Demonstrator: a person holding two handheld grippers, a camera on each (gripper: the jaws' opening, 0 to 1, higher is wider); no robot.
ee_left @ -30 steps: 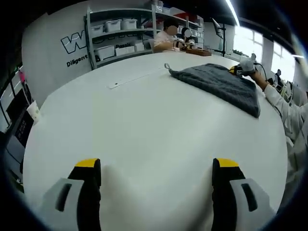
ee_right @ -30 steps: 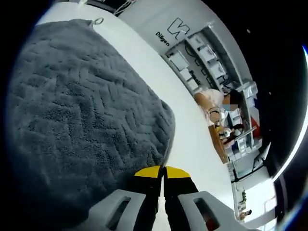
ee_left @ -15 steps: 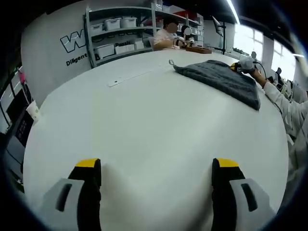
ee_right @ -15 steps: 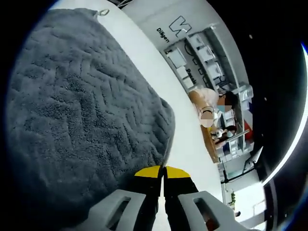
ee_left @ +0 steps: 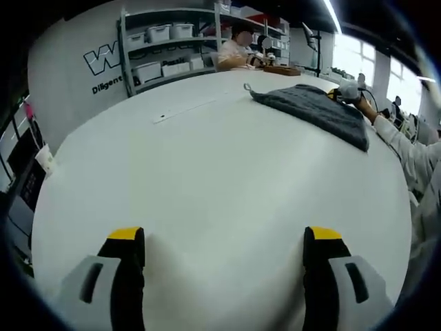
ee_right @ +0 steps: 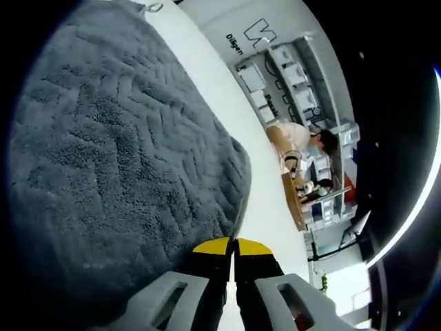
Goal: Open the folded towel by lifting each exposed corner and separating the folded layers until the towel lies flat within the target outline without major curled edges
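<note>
Yonder, shelved bins, contents unclear.

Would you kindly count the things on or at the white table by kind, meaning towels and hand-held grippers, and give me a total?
Grey towel: 1
Hand-held grippers: 2, the left hand-held gripper open over the bare white table, and the right hand-held gripper shut on the towel's edge
Total: 3

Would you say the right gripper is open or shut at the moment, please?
Shut on the grey towel: the right gripper has its yellow tips pressed together at the towel's corner.
</note>
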